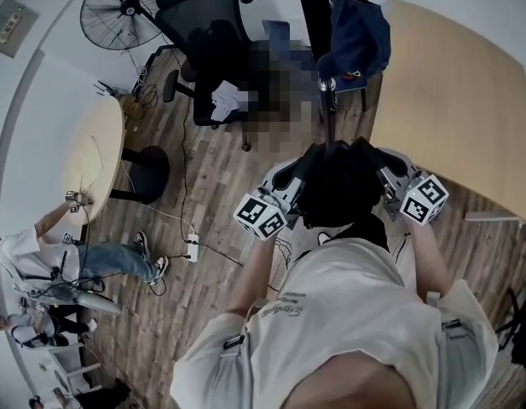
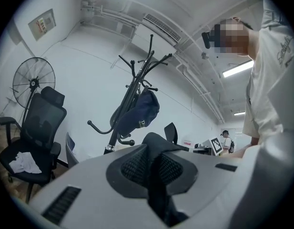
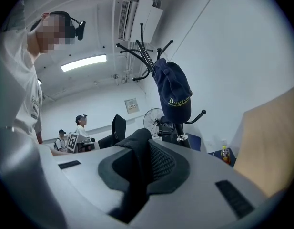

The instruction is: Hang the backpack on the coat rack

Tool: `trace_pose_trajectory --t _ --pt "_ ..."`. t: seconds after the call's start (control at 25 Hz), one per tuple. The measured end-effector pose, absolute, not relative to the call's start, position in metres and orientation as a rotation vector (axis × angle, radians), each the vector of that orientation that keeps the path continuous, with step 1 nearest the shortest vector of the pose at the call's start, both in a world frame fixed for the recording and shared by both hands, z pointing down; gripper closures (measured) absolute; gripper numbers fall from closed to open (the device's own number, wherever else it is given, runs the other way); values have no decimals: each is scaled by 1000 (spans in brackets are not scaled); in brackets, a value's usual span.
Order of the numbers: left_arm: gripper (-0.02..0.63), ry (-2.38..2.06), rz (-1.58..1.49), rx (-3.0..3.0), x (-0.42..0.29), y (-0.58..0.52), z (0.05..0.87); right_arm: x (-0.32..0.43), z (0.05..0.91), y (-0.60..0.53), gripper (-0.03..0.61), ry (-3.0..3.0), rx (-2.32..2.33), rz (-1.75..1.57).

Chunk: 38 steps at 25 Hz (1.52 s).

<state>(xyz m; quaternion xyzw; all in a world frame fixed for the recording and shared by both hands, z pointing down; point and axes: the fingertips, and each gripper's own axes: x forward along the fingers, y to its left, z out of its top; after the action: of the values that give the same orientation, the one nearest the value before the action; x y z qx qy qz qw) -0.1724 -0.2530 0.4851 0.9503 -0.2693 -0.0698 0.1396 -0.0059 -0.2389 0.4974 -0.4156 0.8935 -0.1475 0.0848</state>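
Note:
In the head view I carry a black backpack (image 1: 343, 186) between both grippers, just in front of the coat rack (image 1: 326, 75). My left gripper (image 1: 298, 175) is shut on a black strap (image 2: 154, 144) of the backpack. My right gripper (image 1: 389, 175) is shut on another black strap (image 3: 137, 149). Both gripper views look level over the jaws at the black coat rack (image 2: 132, 87) (image 3: 144, 51), whose curved hooks rise above. A navy cap (image 2: 139, 113) (image 3: 174, 92) hangs on it. The backpack's body is hidden in both gripper views.
A black office chair (image 1: 207, 49) with a white cloth on its seat stands left of the rack, a floor fan (image 1: 118, 7) behind it. A large wooden table (image 1: 459, 100) is at the right, a round table (image 1: 96, 143) at the left. A power strip (image 1: 192, 247) and cables lie on the floor.

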Motion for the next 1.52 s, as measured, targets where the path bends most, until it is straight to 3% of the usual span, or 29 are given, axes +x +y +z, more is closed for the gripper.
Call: trace_pose_trajectory --t 1.52 --pt "572 -861 -12 2557 -159 -399 579 15 592 -376 552 2717 -1297 -712"
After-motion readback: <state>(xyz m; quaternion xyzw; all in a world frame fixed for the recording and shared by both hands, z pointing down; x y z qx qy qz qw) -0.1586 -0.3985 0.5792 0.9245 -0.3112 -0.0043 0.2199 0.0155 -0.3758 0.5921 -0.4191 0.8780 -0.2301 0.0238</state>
